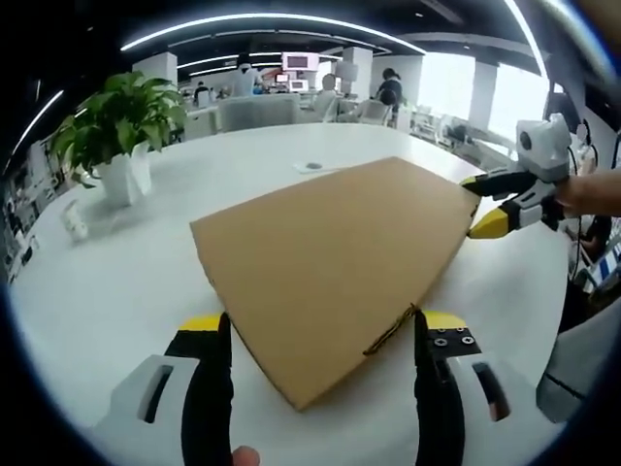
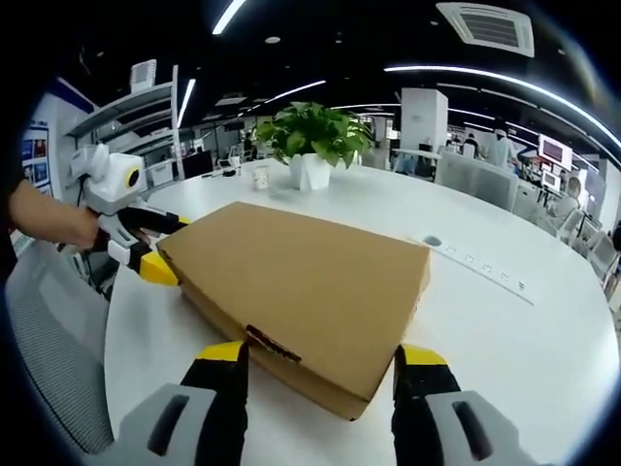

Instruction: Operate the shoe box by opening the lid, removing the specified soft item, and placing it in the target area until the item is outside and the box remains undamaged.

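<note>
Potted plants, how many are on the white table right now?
1. A single potted plant in a white pot stands on the white table beyond the closed cardboard shoe box, apart from it. It also shows in the right gripper view. None seems hidden.

Brightly and evenly lit from long ceiling light strips (image 1: pixel 262 19) overhead, plus daylight from windows (image 1: pixel 485 92) at the far side in the left gripper view. Mild sheen on the white table (image 1: pixel 116 272); soft, faint shadows under the cardboard shoe box (image 2: pixel 301 291). Strong fisheye bending toward the edges, curving the ceiling strips. Sharp in the middle, slightly soft on the distant office background and the potted plant (image 2: pixel 315 136).
</note>
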A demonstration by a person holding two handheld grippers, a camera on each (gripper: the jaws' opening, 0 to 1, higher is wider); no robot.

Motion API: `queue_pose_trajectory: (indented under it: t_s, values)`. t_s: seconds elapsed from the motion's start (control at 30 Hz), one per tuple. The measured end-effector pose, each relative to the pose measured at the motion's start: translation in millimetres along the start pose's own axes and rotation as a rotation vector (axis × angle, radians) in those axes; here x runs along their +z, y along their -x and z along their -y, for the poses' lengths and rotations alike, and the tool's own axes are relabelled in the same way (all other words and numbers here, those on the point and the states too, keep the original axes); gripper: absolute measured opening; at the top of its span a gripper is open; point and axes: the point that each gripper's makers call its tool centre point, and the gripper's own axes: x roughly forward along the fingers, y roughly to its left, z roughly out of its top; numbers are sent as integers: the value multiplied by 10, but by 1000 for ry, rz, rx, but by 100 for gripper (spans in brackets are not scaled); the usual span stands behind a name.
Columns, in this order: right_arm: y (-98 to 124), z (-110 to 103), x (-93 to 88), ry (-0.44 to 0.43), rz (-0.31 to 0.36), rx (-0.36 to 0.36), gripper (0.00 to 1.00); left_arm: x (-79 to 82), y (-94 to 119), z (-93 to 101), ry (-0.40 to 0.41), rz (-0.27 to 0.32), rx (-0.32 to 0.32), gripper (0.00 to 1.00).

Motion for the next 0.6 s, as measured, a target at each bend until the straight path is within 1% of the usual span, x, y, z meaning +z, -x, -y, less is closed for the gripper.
queue_pose_trajectory:
  t_s: [0.6]
  values:
    - [-7,-272,-1,-44,11,-52,55,-59,94,-171,-50,-28,-51,75]
